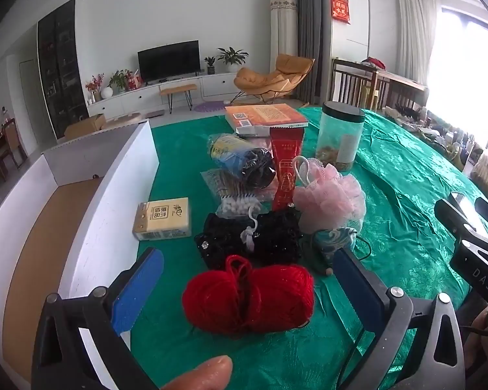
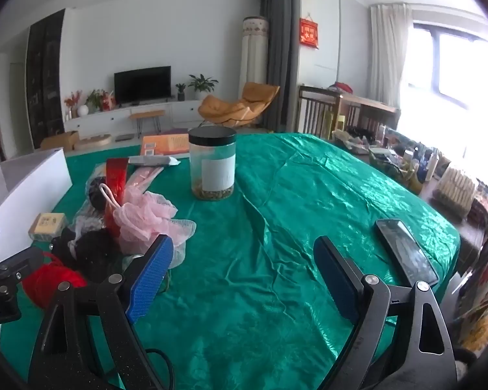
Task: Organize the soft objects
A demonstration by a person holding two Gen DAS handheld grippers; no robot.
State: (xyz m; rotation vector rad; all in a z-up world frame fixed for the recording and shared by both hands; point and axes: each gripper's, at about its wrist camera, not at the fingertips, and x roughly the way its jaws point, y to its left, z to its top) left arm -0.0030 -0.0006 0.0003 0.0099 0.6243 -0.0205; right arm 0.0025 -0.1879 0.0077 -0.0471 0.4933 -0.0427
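Observation:
A red yarn ball [image 1: 247,299] lies on the green tablecloth [image 1: 390,175] between the blue pads of my left gripper [image 1: 248,257]. The jaws stand wide, with a gap on each side of the yarn. Just beyond it sit a black fuzzy item [image 1: 276,237], a teal patterned pouch [image 1: 332,242] and a pink bath pouf [image 1: 332,198]. My right gripper [image 2: 244,247] is open over bare cloth, to the right of the pile, holding nothing. From there the pink pouf [image 2: 146,217] and the red yarn [image 2: 52,279] show at the left.
A white open box [image 1: 120,201] with a brown floor stands left of the pile. A tissue pack [image 1: 162,217], a cotton-swab bag [image 1: 240,204], a red packet [image 1: 286,169], a rolled blue bag [image 1: 237,156], a black-lidded jar [image 2: 213,165] and a book [image 1: 263,117] lie behind. A phone [image 2: 406,253] rests at the right.

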